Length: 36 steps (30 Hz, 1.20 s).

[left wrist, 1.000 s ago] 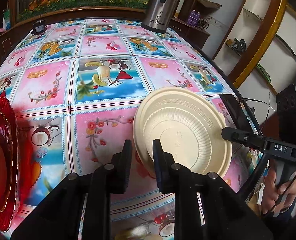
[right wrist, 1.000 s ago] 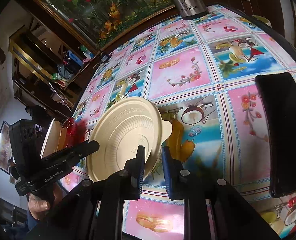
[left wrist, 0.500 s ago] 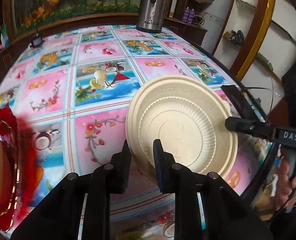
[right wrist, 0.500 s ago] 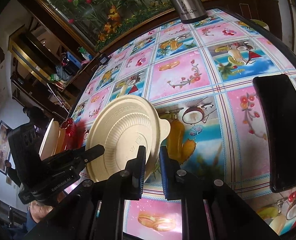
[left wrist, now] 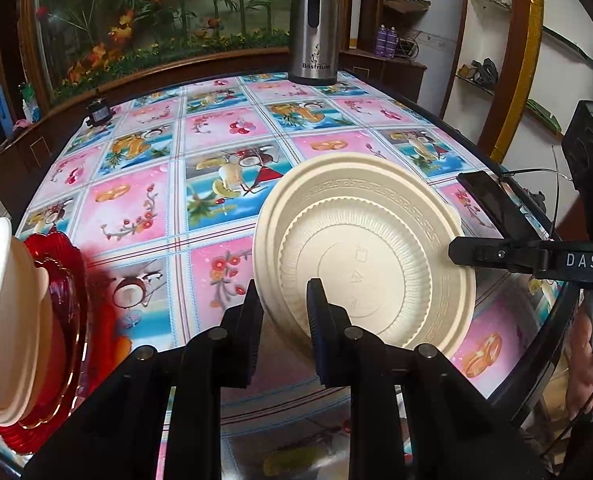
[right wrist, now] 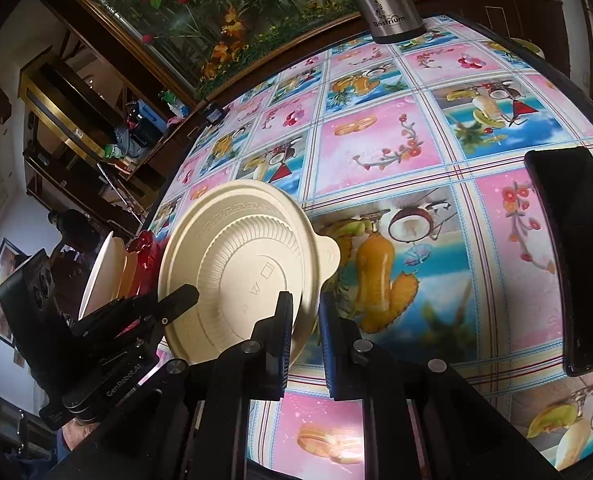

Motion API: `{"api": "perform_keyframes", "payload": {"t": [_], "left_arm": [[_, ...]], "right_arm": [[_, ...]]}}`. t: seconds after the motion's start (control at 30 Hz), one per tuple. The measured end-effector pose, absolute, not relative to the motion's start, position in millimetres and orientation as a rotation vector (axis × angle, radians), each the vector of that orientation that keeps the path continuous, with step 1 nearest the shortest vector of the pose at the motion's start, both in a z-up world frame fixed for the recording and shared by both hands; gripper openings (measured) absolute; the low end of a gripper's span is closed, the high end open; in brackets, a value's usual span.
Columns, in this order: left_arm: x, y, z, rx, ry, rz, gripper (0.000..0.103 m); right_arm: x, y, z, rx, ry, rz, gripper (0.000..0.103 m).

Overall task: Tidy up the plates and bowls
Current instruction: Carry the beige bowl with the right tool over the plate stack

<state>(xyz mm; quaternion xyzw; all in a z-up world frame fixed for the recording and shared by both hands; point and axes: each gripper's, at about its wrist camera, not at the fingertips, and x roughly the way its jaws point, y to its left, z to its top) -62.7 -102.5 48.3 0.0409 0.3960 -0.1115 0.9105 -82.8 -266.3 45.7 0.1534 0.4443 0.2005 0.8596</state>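
Both grippers clamp the same cream disposable bowl (left wrist: 372, 256), which is held off the table, tipped on edge with its ribbed underside facing the cameras. The left gripper (left wrist: 282, 320) is clenched on the rim at the bowl's lower left; in the left wrist view one pad sits behind the rim and the other presses the ribbed base. The right gripper (right wrist: 305, 332) bites the opposite rim, close to the small tab handle (right wrist: 328, 254), and its fingers (left wrist: 476, 254) show in the left view as a dark bar touching the bowl's right edge.

Under the bowl lies the fruit-patterned tablecloth (left wrist: 136, 208), and a broad stretch of it toward the far side is bare. At the far edge stands a steel thermos jug (left wrist: 314, 28), well apart from the bowl, with a small dark object (left wrist: 98, 110) near the far left edge. A black phone (right wrist: 572, 256) lies close to the table's right edge, just beside the right gripper's side of the bowl. On the left edge a red glass plate (left wrist: 62, 280) carries pale dishes (left wrist: 4, 292) stacked on it; how many is hard to tell through the lens distortion. The table's dark curved rim (left wrist: 536, 364) runs just beneath the right hand (left wrist: 588, 368).
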Motion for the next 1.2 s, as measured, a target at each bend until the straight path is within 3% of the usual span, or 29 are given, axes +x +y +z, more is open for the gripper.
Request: {"api": "perform_keyframes", "payload": {"t": [1.2], "left_arm": [[-81.9,-64.9,85.3,0.076,0.678,-0.145,0.019]], "right_arm": [[-83.1,-217.0,82.7,0.216,0.889,0.463,0.014]]}}
